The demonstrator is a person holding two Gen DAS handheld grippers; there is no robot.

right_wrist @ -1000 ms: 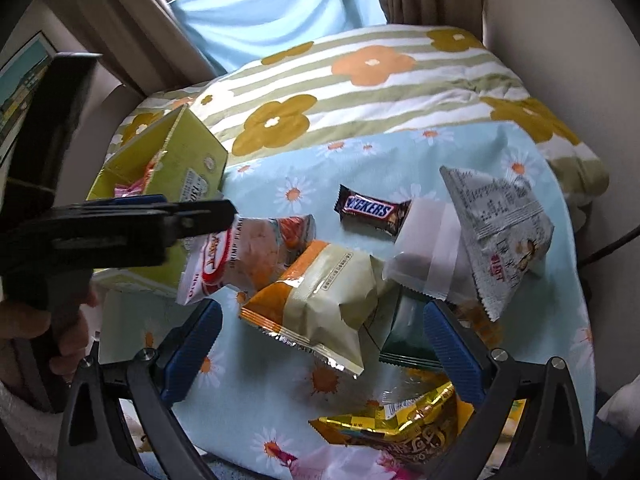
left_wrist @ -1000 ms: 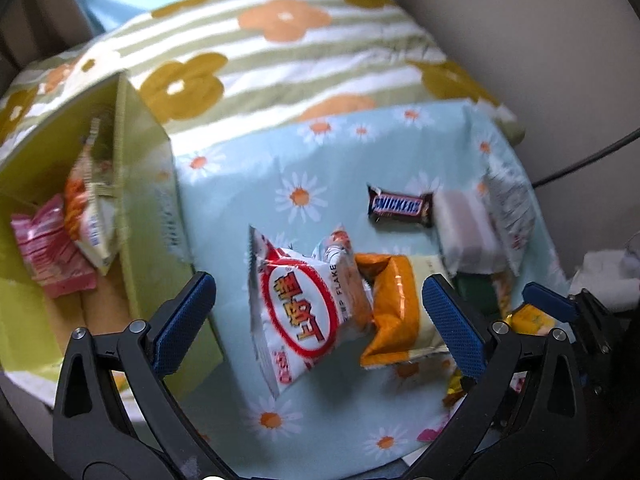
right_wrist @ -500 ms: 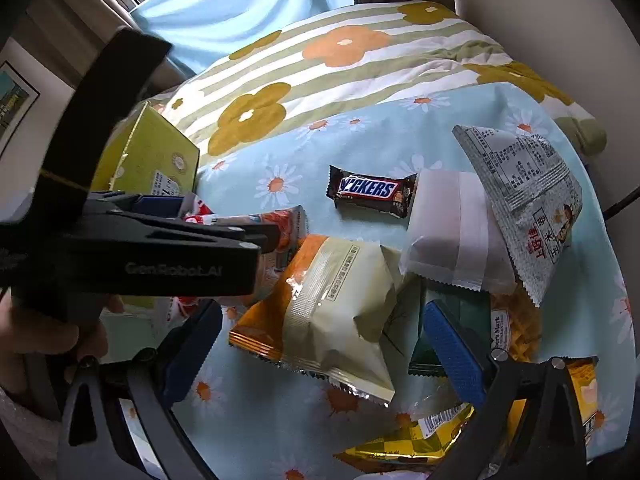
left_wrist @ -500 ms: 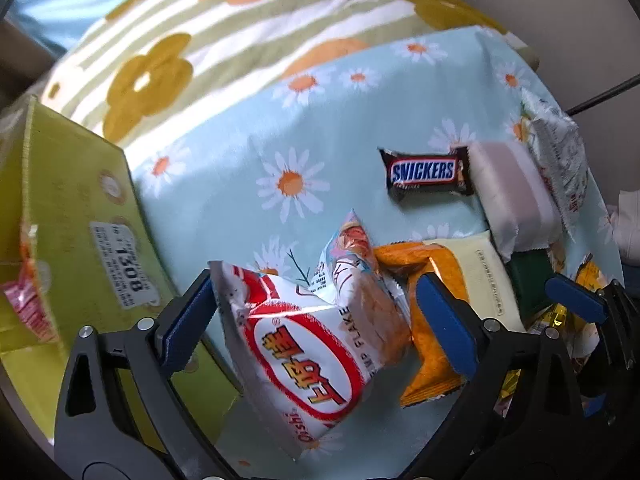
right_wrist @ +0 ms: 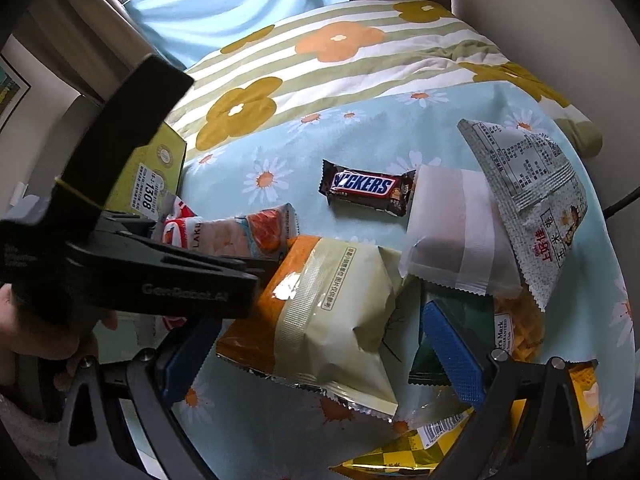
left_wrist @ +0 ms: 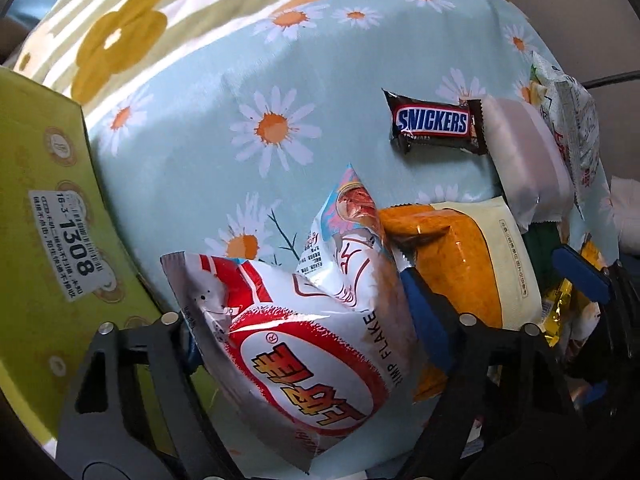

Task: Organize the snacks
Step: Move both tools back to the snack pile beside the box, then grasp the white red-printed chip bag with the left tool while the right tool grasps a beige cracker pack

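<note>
Snacks lie on the daisy cloth (left_wrist: 192, 128). The left gripper (left_wrist: 308, 320) has just been closing its jaws, and both blue pads now touch the red and white chip bag (left_wrist: 304, 344) between them. The right gripper (right_wrist: 320, 356) is open over the orange bag (right_wrist: 320, 308). Past both jaws lies the Snickers bar (left_wrist: 434, 124).

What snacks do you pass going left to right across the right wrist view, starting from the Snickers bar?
Snickers bar → white translucent packet → grey printed packet.
</note>
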